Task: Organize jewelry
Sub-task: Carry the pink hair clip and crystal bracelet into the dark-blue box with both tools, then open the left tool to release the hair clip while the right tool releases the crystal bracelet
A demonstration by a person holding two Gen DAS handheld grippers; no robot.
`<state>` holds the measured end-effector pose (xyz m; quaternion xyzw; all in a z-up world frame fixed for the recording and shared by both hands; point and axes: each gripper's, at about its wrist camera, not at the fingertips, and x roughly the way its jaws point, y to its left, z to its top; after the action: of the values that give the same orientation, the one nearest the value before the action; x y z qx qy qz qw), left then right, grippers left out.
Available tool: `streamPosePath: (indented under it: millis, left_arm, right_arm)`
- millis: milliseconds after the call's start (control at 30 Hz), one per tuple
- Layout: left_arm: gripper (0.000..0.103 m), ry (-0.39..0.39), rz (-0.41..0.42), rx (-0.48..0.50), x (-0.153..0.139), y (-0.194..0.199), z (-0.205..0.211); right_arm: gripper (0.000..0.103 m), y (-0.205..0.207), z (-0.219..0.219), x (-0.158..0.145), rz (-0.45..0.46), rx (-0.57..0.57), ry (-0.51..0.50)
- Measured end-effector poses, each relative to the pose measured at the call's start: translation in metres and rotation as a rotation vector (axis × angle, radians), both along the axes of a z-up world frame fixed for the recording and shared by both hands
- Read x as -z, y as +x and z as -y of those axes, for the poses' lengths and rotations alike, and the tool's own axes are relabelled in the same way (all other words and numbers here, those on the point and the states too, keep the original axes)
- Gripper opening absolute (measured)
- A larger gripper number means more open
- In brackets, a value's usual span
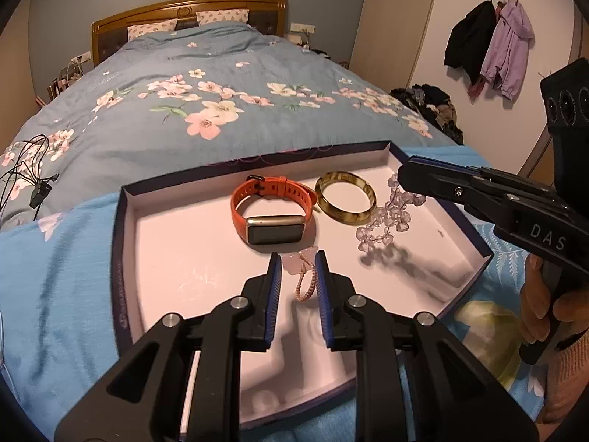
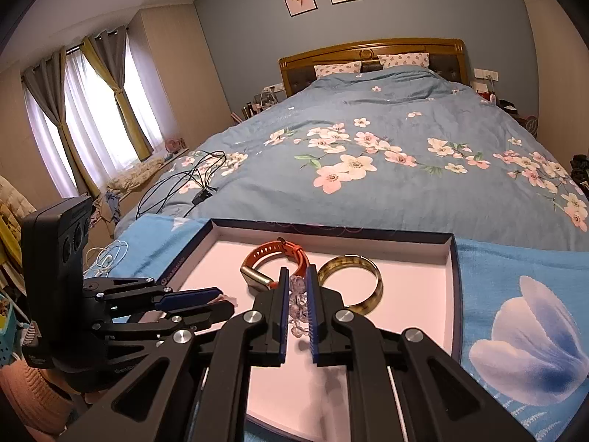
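Left wrist view: left gripper [image 1: 298, 258] clamps a pink braided bracelet [image 1: 303, 276], its loop hanging toward the tray floor [image 1: 176, 258], just before the orange watch [image 1: 272, 210]; bare floor lies left.
Right wrist view: right gripper [image 2: 296, 276] pinches a clear bead bracelet [image 2: 297, 305], strand dangling, beside the amber bangle [image 2: 349, 281].

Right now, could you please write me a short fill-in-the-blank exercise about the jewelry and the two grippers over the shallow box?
1. The left gripper is shut on the pink braided ____ with the pale pink stone.
2. The right gripper is shut on the string of clear crystal ____.
3. The orange-strapped smartwatch lies inside the white-lined shallow ____.
4. The amber-green bangle lies beside the watch, on its ____ side in the left wrist view.

Missing words: bracelet; beads; box; right
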<state>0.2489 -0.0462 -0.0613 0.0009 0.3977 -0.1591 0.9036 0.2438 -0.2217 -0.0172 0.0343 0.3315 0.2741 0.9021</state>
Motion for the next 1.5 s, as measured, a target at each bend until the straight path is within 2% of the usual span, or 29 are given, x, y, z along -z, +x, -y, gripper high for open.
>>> streamPosePath:
  millis: [433, 800, 933, 1000, 1067, 1100, 1133, 1200, 1367, 1433, 1500]
  left_arm:
    - [0.019, -0.001, -0.07, -0.013, 0.022, 0.027, 0.003]
    - [0.022, -0.007, -0.067, -0.038, 0.024, 0.038, 0.002]
    - [0.031, -0.01, -0.061, -0.041, 0.022, 0.038, 0.003]
    - [0.04, -0.012, -0.048, -0.041, 0.019, 0.035, 0.002]
    - [0.051, -0.016, -0.031, -0.044, 0.016, 0.032, 0.002]
    - [0.054, -0.02, -0.025, -0.047, 0.014, 0.031, 0.001]
    - [0.058, -0.025, -0.02, -0.049, 0.012, 0.03, 0.001]
    - [0.058, -0.029, -0.006, -0.05, 0.007, 0.025, 0.0]
    - [0.068, -0.019, 0.093, -0.05, -0.018, 0.0, -0.004]
    - [0.075, -0.013, 0.14, -0.049, -0.03, -0.014, -0.007]
    - [0.076, 0.001, 0.174, -0.047, -0.04, -0.028, -0.01]
  right_arm:
    - [0.008, 0.014, -0.001, 0.021, -0.047, 0.006, -0.037]
    - [0.01, 0.021, 0.003, 0.03, -0.078, 0.026, -0.049]
    - [0.01, 0.021, 0.003, 0.03, -0.082, 0.039, -0.055]
    - [0.011, 0.022, 0.005, 0.03, -0.088, 0.044, -0.047]
    - [0.018, 0.022, 0.006, 0.029, -0.087, 0.049, -0.046]
    - [0.027, 0.021, 0.007, 0.028, -0.088, 0.057, -0.044]
    - [0.029, 0.021, 0.009, 0.027, -0.091, 0.059, -0.036]
    - [0.029, 0.018, 0.012, 0.023, -0.085, 0.064, -0.028]
    - [0.034, 0.001, 0.016, 0.008, -0.055, 0.057, -0.009]
    - [0.042, -0.013, 0.018, 0.001, -0.031, 0.045, -0.012]
    - [0.046, -0.027, 0.02, -0.004, -0.013, 0.029, -0.014]
